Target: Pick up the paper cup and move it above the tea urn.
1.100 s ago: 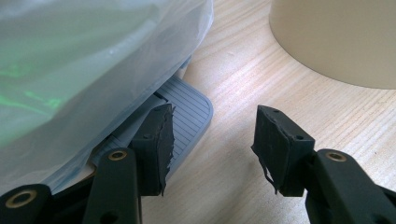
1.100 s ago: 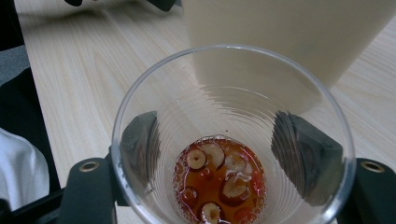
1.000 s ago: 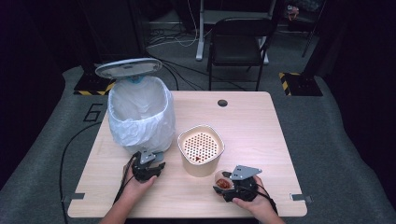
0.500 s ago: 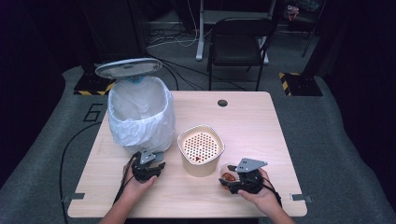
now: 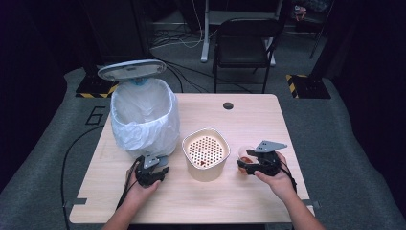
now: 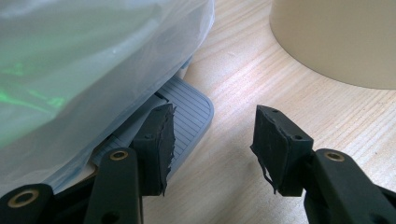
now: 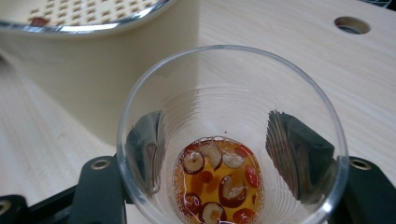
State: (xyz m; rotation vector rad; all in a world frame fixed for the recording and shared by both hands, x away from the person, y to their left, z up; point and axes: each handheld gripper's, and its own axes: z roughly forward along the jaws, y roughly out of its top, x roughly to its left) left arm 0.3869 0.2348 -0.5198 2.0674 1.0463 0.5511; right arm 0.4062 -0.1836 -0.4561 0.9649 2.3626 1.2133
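On the pale wooden tabletop (image 5: 258,120), the white-lined bin (image 5: 143,120) has your left gripper (image 5: 152,173) at its grey pedal (image 6: 187,116) — jaws spread, clamping nothing. Your right gripper (image 5: 245,165) has carried the clear plastic cup (image 7: 231,140) of reddish liquid — jaws pinching it — rightward, beside the cream perforated strainer pot (image 5: 205,152), likely ready for pouring.

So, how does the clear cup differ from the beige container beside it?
The clear cup is see-through, small and held between the right gripper jaws; the beige container is opaque, larger and stands free. The cup holds amber liquid with red slices; the container has a perforated insert. Both are open-topped.
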